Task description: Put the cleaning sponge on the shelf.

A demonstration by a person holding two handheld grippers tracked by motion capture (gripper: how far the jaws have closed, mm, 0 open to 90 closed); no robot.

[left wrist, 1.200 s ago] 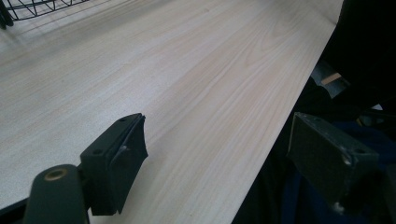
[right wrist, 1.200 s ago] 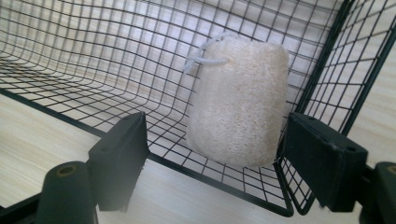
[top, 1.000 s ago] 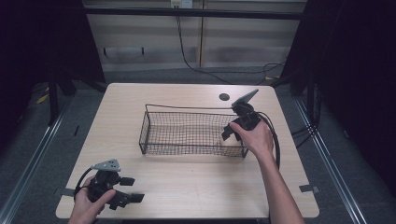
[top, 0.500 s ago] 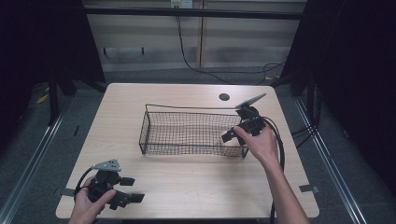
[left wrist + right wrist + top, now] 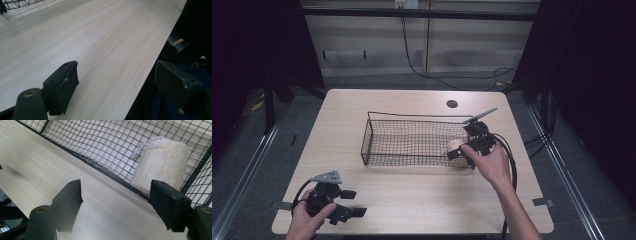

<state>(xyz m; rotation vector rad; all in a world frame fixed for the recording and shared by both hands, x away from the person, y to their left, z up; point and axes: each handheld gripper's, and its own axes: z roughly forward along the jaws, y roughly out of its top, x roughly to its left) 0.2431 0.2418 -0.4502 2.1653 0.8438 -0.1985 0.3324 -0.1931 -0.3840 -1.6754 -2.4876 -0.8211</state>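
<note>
The sponge [image 5: 455,145] sits half hidden behind the right hand-held gripper [image 5: 458,151] inside the basket [image 5: 412,142], whose far end the right gripper view's edge cuts off.

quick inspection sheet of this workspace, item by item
surface: pale wood table, small dark round hole near the far edge
job's things: black wire basket on the table; cream loofah roll with a white string loop in its right end
clutter: nothing seen
grippers: right tongs open outside the basket's wall, nothing between the jaws; left tongs open at the table's near edge, empty
cables: black cable trails from the right tongs
surroundings: dark curtains, pale wall panel with a hanging wire
</note>
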